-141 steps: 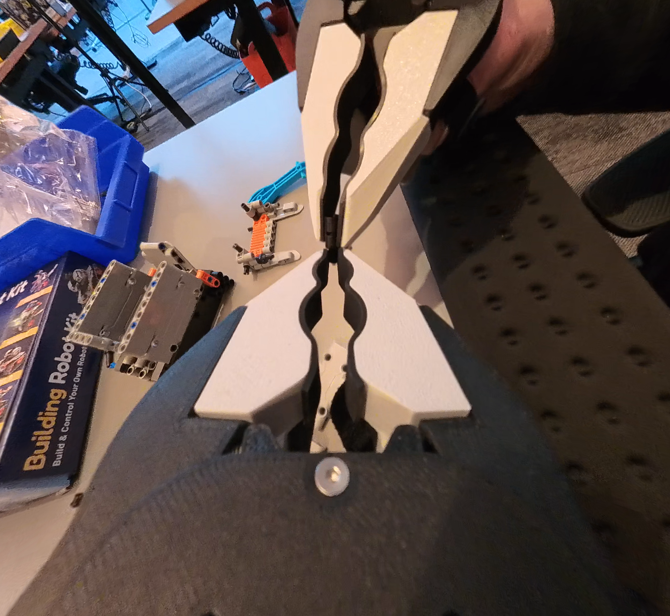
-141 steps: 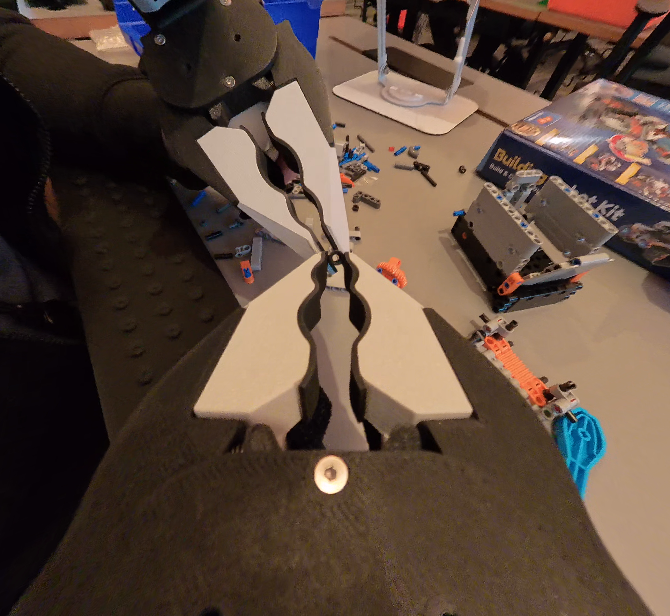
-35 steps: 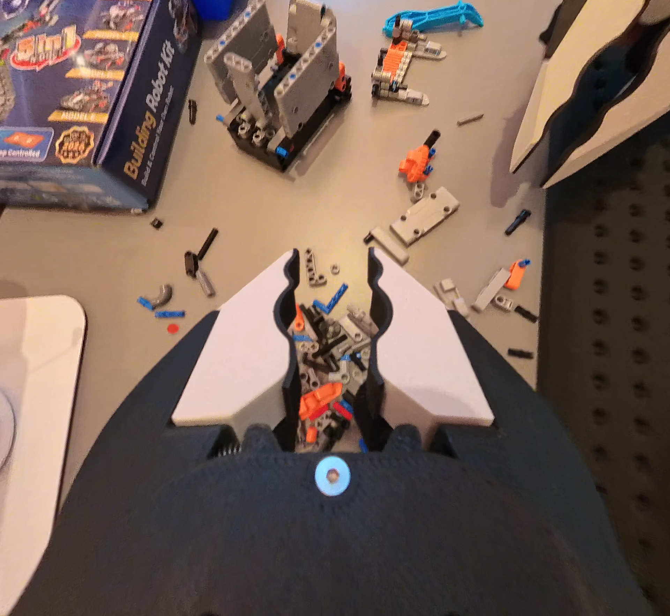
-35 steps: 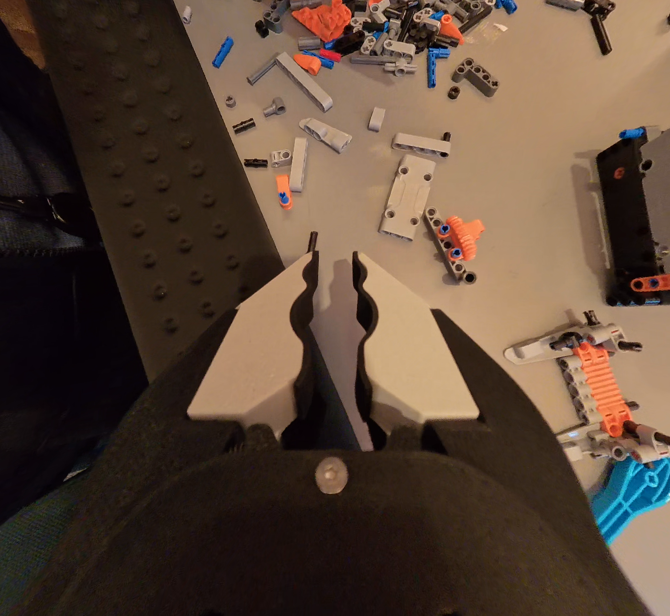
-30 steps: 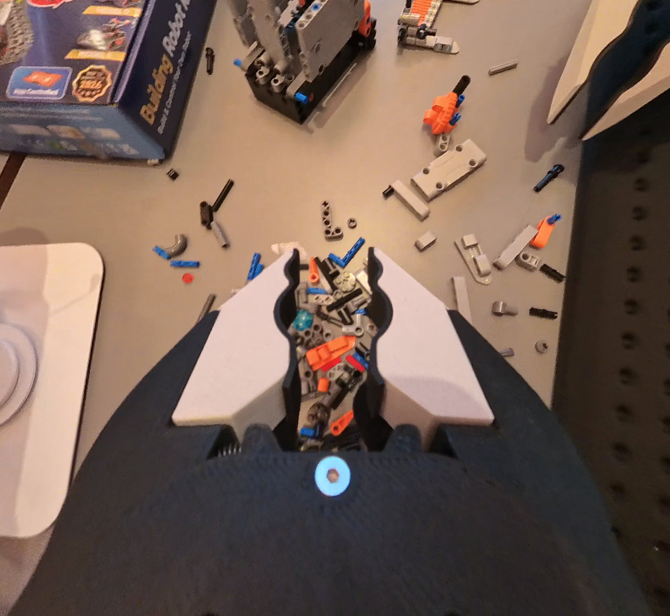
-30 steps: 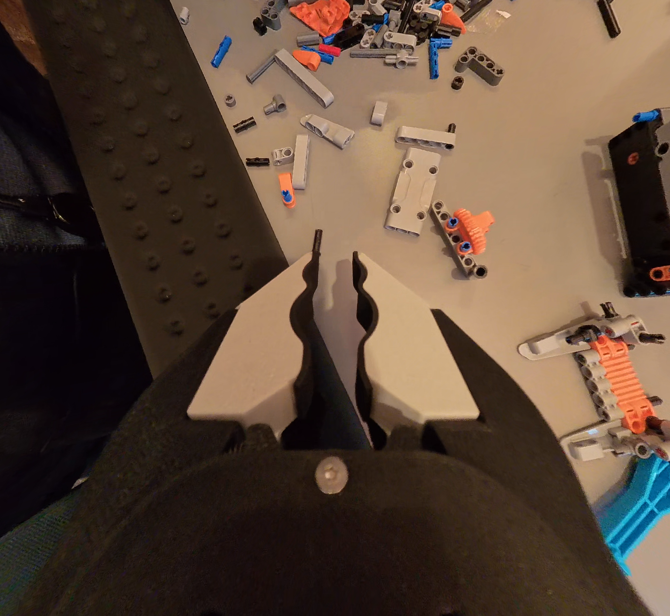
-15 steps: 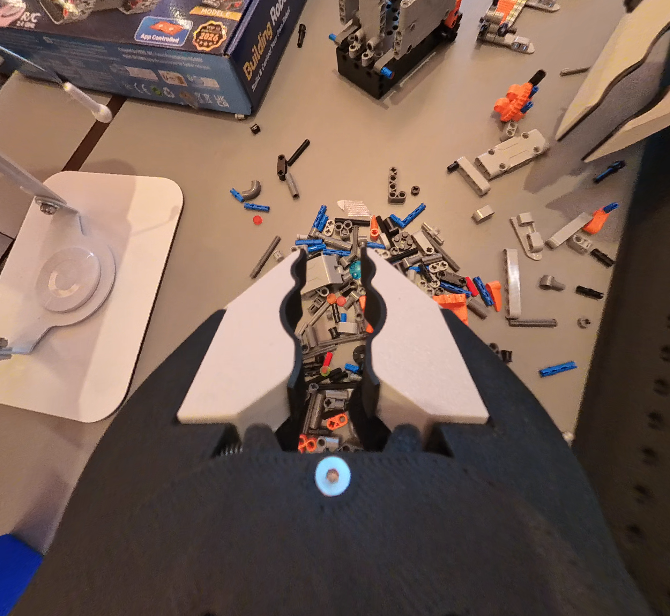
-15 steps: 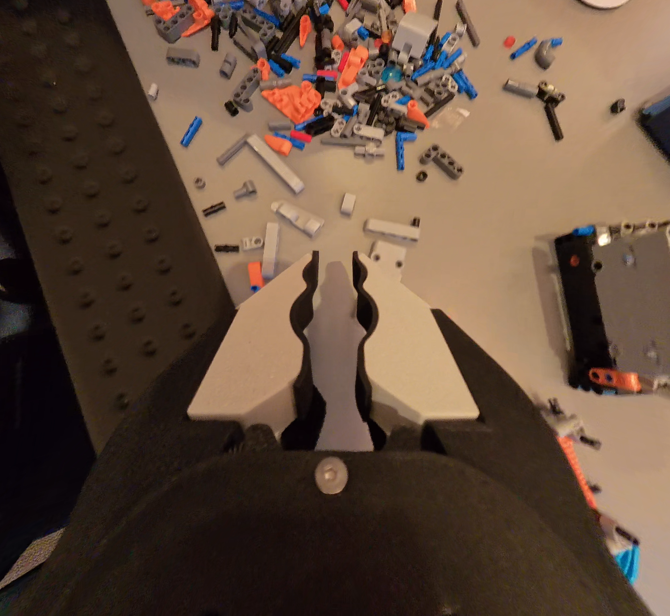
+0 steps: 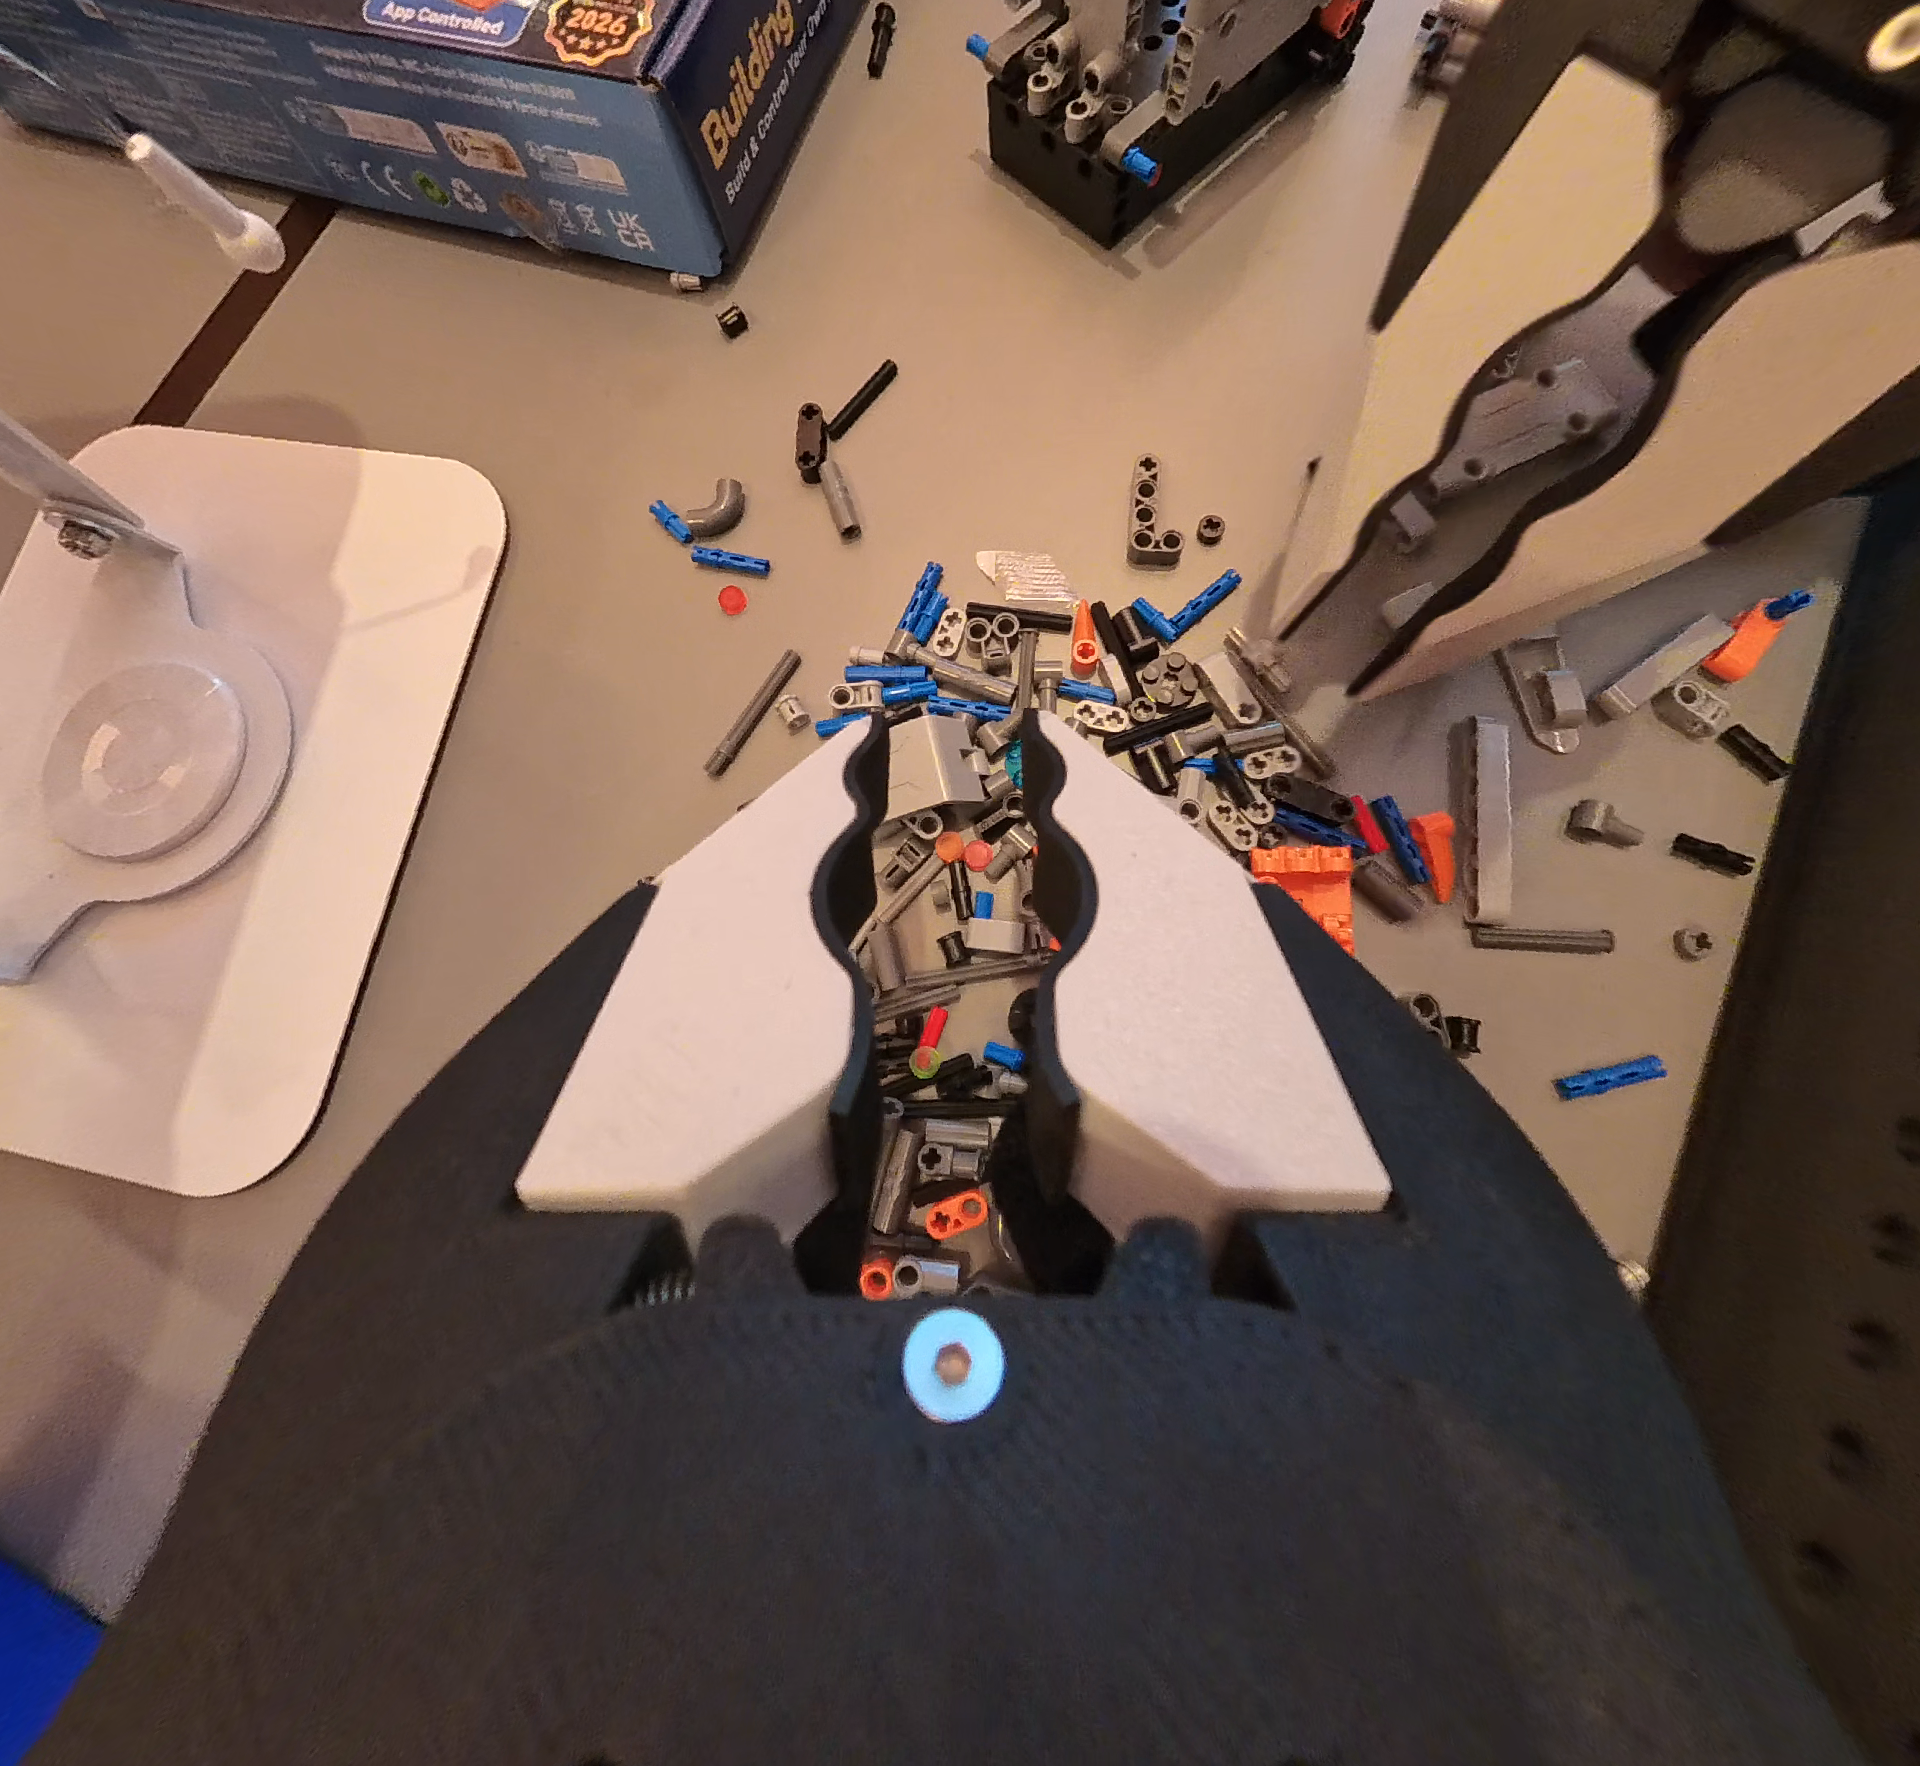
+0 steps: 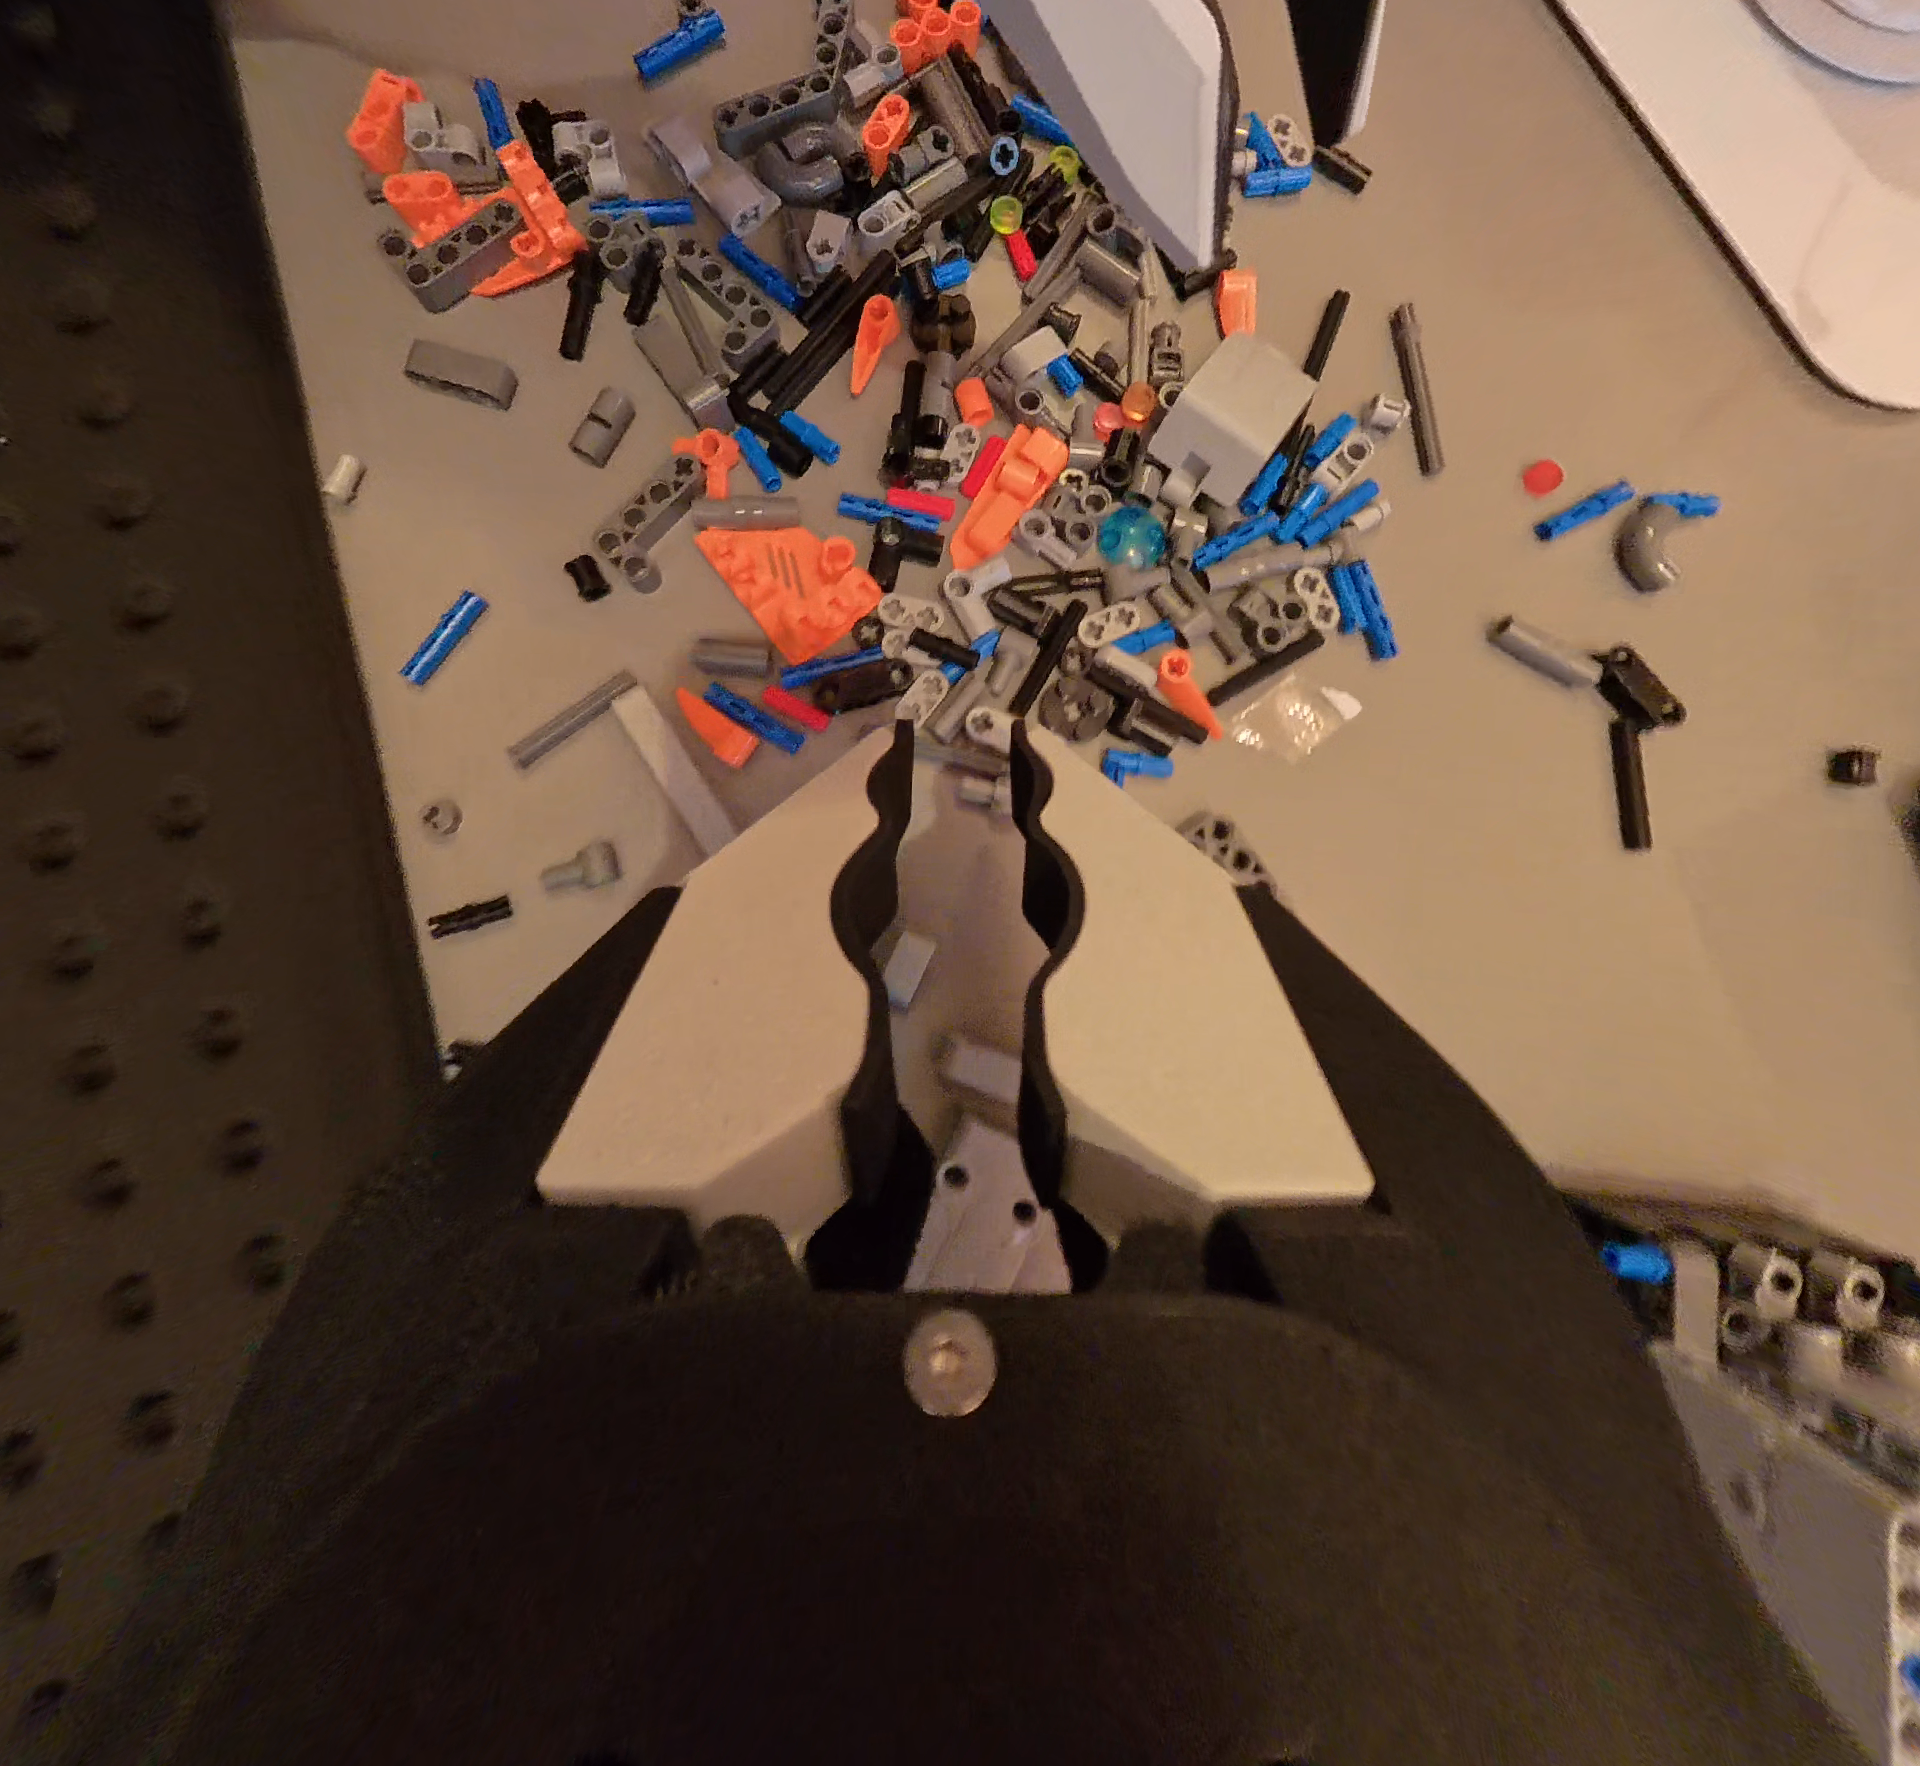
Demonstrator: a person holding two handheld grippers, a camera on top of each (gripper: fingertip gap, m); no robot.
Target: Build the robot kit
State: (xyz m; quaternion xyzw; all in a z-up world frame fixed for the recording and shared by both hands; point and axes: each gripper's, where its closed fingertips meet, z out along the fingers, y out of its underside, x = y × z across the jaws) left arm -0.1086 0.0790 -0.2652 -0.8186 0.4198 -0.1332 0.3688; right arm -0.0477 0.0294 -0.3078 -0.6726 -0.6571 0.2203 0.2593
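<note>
Plastic building pieces (image 9: 1132, 740), orange, blue, grey and black, lie heaped at frame centre on the grey table (image 9: 499, 345). Small, light, stiff, likely slippery; best pinched across flat sides. Left gripper (image 9: 954, 729) hovers over the heap, jaws parted, empty. Right gripper (image 10: 958, 742) at its near edge, likewise parted, empty. Kit box (image 9: 436, 23) upper left.

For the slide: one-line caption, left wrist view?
Open left gripper above a pile of loose building pieces, right gripper opposite.
</note>
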